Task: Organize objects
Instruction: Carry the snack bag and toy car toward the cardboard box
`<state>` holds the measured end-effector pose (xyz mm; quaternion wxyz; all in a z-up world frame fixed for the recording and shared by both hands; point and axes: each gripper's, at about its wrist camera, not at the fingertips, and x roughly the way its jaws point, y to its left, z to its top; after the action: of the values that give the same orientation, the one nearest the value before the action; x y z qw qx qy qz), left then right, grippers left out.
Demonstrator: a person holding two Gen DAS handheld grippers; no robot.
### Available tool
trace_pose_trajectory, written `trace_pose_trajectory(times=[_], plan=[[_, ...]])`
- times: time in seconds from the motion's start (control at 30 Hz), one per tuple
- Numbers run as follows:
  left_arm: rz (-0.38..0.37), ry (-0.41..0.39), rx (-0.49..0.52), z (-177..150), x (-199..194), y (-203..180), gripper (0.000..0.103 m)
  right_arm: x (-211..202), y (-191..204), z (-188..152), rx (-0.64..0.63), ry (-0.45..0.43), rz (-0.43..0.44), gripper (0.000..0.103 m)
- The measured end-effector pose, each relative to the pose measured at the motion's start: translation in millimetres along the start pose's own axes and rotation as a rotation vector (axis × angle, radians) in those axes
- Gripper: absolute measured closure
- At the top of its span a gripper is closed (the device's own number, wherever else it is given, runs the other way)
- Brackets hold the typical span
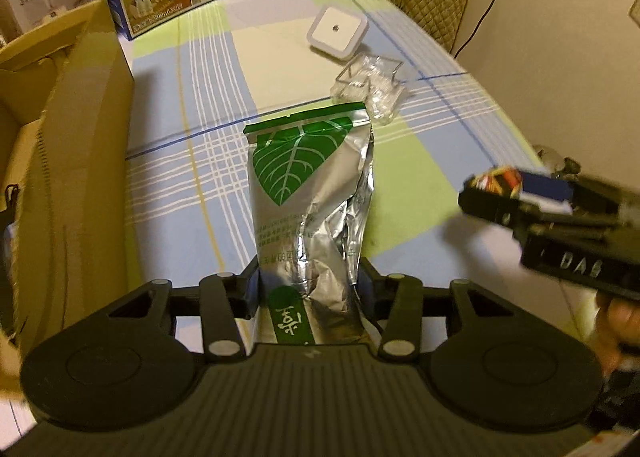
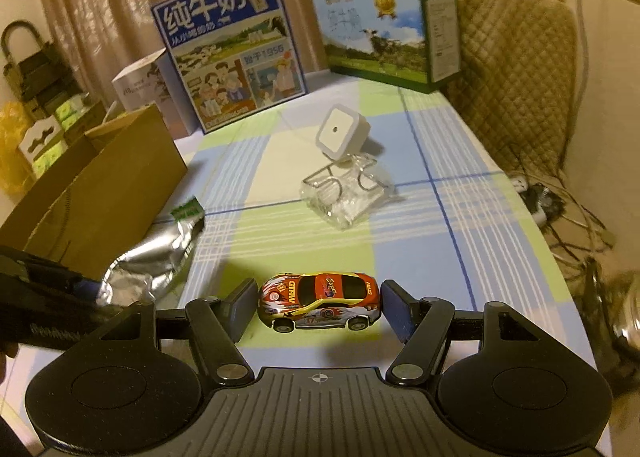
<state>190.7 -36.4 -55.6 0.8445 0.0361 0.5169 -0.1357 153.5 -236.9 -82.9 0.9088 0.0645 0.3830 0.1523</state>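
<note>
In the left wrist view, the left tool (image 1: 308, 285) is clamped on a silver and green foil bag (image 1: 308, 193), its fingers pressing the bag's lower sides. The bag stands up in the grip above the checked desk (image 1: 192, 185), just beside an open cardboard box (image 1: 76, 129) on the left. Farther back on the desk lie a clear plastic packet (image 1: 370, 87) and a small white square light (image 1: 337, 30), near each other. At the right edge the right tool (image 1: 500, 185) shows, blurred, with something colourful at its tip, probably the toy car.

In the right wrist view, the right tool (image 2: 319, 307) has a red and yellow toy car (image 2: 318, 303) between its fingers. The pads sit right against the car's nose and tail, so it looks gripped, and the car seems lifted off the desk (image 2: 440, 217), though the angle makes that hard to confirm. The foil bag (image 2: 152, 261) pokes in from the left, with the cardboard box (image 2: 104, 193) behind it. The plastic packet (image 2: 346, 193) and the white light (image 2: 340, 131) wait in the middle of the desk.

The step in hand appears to be carrying both picked items to the box. Next, each tool needs to move over the box opening, then spread its fingers to drop its item inside.
</note>
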Motion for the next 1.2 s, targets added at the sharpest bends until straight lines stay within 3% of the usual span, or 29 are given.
trace_pose_trajectory(times=[0.23, 0.53, 1.2], plan=[[-0.006, -0.053, -0.011, -22, -40, -7, 0.061, -45, 9, -17, 0.071, -0.041, -0.034, 0.039], [-0.013, -0.121, -0.060, -53, -88, -5, 0.061, -89, 37, -19, 0.016, -0.078, -0.039, 0.039], [0.042, -0.224, -0.107, -79, -149, 28, 0.061, -106, 97, -20, -0.102, -0.084, -0.016, 0.039]])
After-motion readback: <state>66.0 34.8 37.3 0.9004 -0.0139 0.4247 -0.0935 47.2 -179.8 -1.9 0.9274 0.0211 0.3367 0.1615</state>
